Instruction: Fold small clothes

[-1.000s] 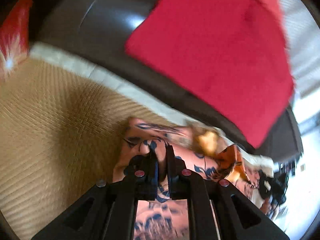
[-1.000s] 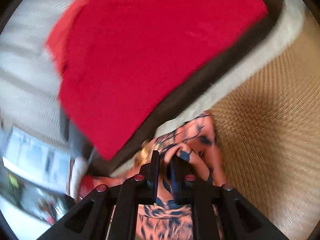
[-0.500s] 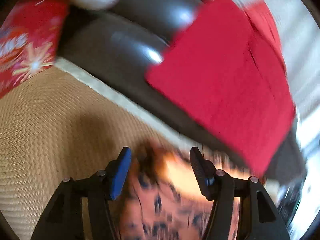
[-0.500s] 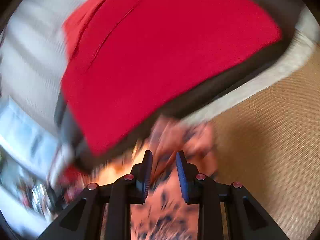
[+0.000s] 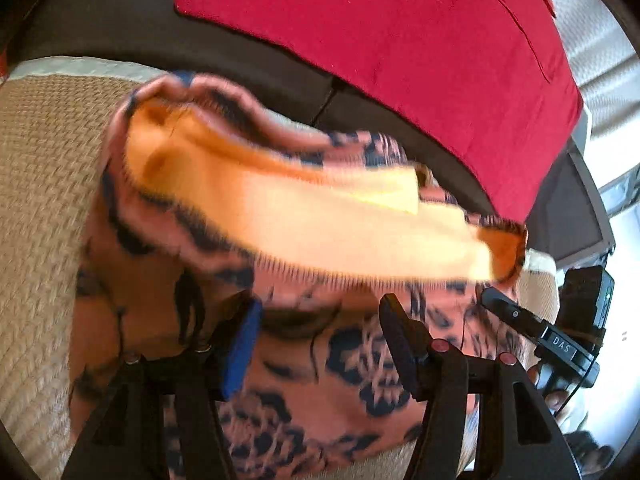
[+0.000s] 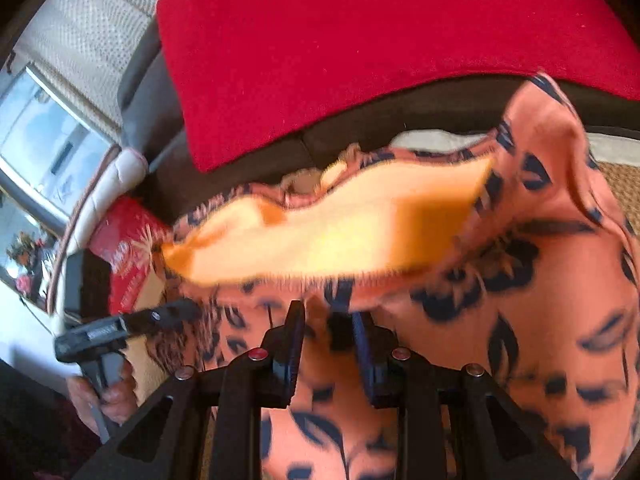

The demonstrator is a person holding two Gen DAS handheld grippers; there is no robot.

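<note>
Opened since 1 s ago: both grippers, then clamped on cloth, now released. Left gripper spread wide, nothing between fingers, hovering just over garment. Right gripper also parted, narrower gap, cloth under and in front of it; contact w/ fabric can't be told, too blurred. Garment: pink w/ dark print, pale orange inside showing along top fold, lying on woven tan mat. Beyond mat, dark couch back w/ red cloth draped over. Far off, bright window.
</note>
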